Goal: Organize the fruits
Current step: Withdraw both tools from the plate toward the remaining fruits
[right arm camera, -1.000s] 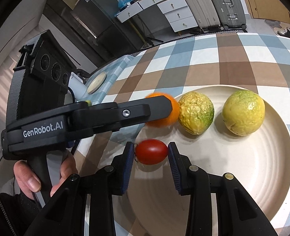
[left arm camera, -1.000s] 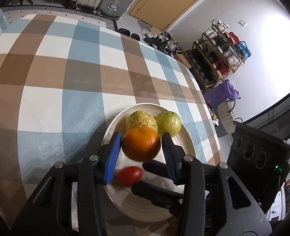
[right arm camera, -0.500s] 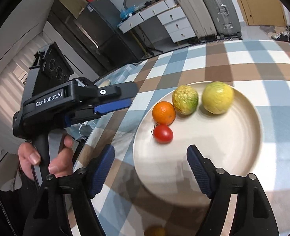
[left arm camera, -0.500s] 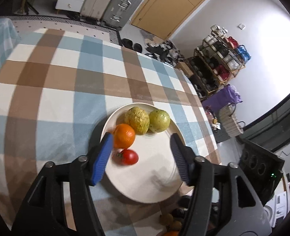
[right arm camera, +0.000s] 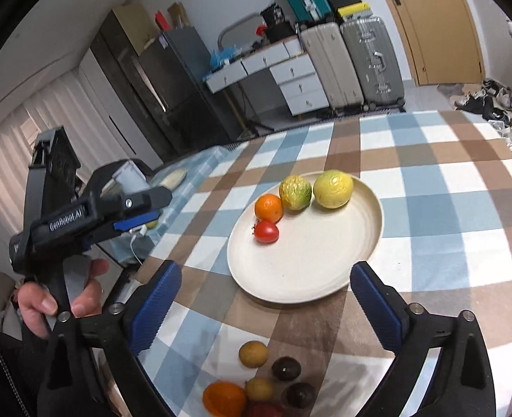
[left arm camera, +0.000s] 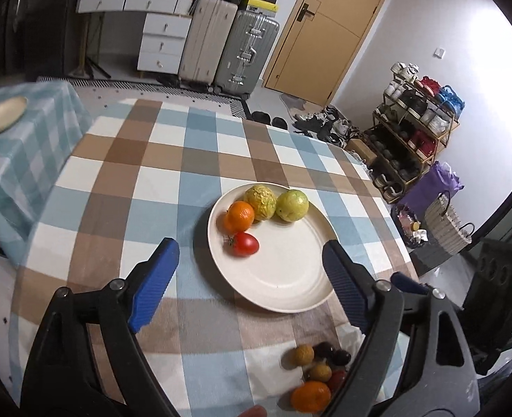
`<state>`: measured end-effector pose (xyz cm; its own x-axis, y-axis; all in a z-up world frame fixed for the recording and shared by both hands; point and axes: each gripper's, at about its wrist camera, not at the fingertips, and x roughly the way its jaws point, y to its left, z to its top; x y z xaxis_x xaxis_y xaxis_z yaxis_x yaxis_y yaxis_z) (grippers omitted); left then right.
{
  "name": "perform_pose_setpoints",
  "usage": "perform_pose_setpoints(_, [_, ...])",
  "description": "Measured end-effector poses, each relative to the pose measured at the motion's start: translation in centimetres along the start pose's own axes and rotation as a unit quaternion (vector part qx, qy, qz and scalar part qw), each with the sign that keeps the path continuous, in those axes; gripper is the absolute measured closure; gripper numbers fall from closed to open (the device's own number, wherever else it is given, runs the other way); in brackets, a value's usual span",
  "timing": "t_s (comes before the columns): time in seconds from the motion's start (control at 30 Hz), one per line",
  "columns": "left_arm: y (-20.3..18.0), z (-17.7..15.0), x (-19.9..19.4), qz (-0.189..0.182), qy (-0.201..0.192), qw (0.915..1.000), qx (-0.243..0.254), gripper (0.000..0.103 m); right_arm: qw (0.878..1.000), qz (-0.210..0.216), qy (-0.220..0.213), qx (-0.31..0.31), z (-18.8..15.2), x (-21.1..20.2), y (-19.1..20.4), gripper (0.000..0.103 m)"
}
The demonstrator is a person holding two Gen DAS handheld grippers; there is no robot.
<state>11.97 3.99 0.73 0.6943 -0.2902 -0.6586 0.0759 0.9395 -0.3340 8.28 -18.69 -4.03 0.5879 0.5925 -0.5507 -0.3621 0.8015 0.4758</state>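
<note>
On the far left of the right wrist view, a person's hand (right arm camera: pixel 59 299) grips the handle of the left hand-held gripper (left arm camera: pixel 250 253), seen from the side beyond the edge of the blue, brown and white checked cloth-covered surface (left arm camera: pixel 145 187). In its own view, its jaws have just been opening and now stand spread with nothing between them, above the near rim of the round cream plate (left arm camera: pixel 283 278).

On the plate's far left part lie four fruits. A small red tomato (left arm camera: pixel 244 244) sits nearest, just in front of a round orange citrus fruit (left arm camera: pixel 239 216). Right of the orange, and touching it, is a wrinkled yellow-green fruit (left arm camera: pixel 261 201), then a smoother pale yellow-green round fruit (left arm camera: pixel 291 205) beside the rim.

The right hand-held gripper (right arm camera: pixel 264 276) has also just been opening; its blue-padded jaws are wide apart and empty, framing the plate's near edge.

Below the plate, on the near part of the surface, lies a loose cluster of small fruits (right arm camera: pixel 259 385): yellowish, dark purple, orange and red ones, close together.
</note>
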Motion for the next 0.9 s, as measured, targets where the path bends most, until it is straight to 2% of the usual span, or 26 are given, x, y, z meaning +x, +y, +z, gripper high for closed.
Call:
perform_pose_setpoints(0.2, [-2.4,-2.6,-2.7,0.000,-0.007,0.9996,0.026,0.012,0.999,-0.013,-0.038,-0.006,-1.1,-3.3,0.4,0.001])
perform_pose_setpoints(0.3, [-3.1,-3.8,-3.4,0.009,-0.014,0.9994,0.031,0.002,0.998,-0.011,-0.055,-0.006,-1.6,-4.5,0.7,0.000])
perform_pose_setpoints(0.53, [-4.4,-6.4,-4.8,0.026,-0.027,0.9977,0.056,0.001,0.995,-0.028,-0.092,-0.032,-3.2,-7.1,1.6,0.000])
perform_pose_setpoints(0.7, [-5.1,-8.5,-5.3,0.029,-0.031,0.9967,0.070,0.001,0.994,-0.044,-0.089,-0.047,-4.3,-8.1,2.1,0.000])
perform_pose_setpoints(0.9, [-5.2,-11.0,-4.3,0.033,-0.003,0.9962,0.080,0.001,0.993,-0.067,-0.076,-0.064,-6.2,-8.1,2.7,0.000])
